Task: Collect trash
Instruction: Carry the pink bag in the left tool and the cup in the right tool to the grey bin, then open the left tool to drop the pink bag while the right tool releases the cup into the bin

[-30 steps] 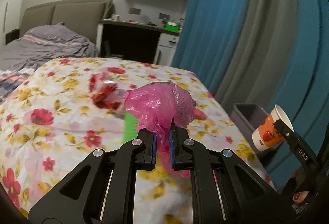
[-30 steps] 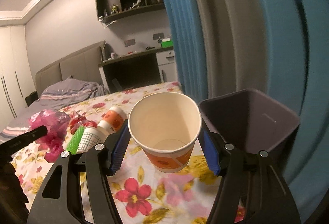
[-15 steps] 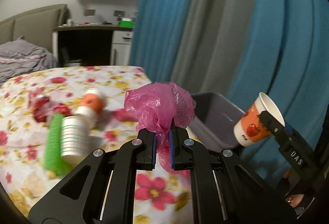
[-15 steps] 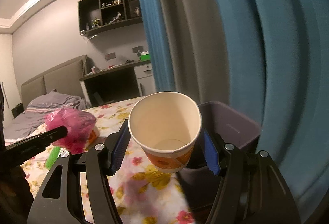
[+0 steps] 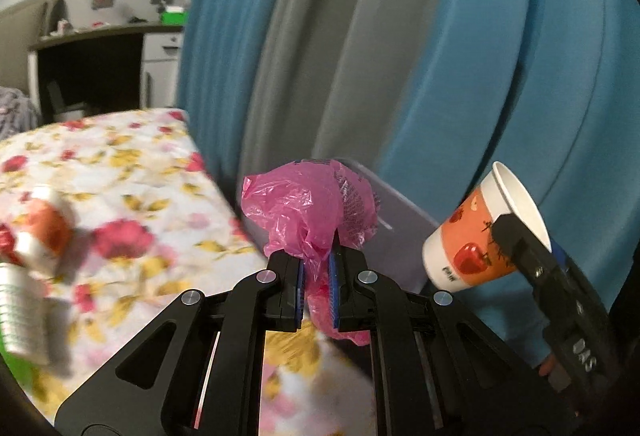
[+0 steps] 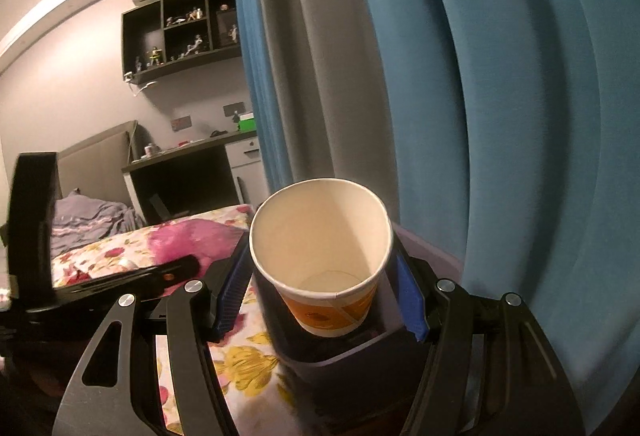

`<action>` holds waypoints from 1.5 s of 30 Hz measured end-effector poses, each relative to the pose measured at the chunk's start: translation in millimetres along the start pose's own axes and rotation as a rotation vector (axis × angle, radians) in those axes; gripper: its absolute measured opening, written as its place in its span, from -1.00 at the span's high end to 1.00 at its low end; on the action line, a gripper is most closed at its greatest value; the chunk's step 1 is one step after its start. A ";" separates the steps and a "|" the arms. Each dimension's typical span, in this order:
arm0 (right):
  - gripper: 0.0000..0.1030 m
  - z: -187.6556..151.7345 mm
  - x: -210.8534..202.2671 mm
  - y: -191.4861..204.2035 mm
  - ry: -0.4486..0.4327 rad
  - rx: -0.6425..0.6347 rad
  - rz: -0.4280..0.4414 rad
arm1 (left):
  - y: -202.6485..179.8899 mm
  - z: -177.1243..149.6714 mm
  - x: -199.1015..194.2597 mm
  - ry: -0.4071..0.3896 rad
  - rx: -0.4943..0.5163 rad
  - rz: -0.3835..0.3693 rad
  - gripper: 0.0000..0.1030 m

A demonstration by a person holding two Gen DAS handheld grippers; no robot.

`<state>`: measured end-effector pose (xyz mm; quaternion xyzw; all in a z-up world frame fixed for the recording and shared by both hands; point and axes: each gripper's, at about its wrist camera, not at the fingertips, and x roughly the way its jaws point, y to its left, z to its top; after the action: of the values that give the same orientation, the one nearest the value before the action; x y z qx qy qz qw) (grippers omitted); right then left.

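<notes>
My left gripper is shut on a crumpled pink plastic bag, held just in front of the grey trash bin beside the bed. An orange-and-white paper cup with an apple print sits between the blue pads of my right gripper, mouth up, directly over the bin. In the left wrist view the same cup and right gripper show at the right, tilted. The pink bag and the left gripper appear at the left in the right wrist view.
A bed with a floral sheet lies left of the bin; blurred cups and a green item lie on it. Blue and grey curtains hang right behind the bin. A desk and wall shelf stand at the far wall.
Both grippers have swung right, away from the bed and toward the bin and curtains. The pink bag now hangs in front of the bin, and the cup has come over its opening.
</notes>
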<state>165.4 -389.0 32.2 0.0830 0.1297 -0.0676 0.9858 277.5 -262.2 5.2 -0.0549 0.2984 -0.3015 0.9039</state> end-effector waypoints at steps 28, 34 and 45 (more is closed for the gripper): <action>-0.23 -11.7 40.1 -15.4 0.047 0.031 -0.117 | 8.9 -15.6 79.5 0.134 -0.027 -0.117 -0.21; -0.24 -17.5 54.2 -15.0 0.088 0.044 -0.112 | 30.8 -18.1 48.0 0.075 -0.057 -0.035 -0.58; -0.26 -29.2 84.5 -10.6 0.170 0.013 -0.107 | 64.2 -37.9 -59.6 -0.083 -0.022 0.255 -0.81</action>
<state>237.4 -403.5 -19.7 0.0878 0.2166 -0.1139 0.9656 250.6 -172.5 -13.5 -0.0389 0.2685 -0.1785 0.9458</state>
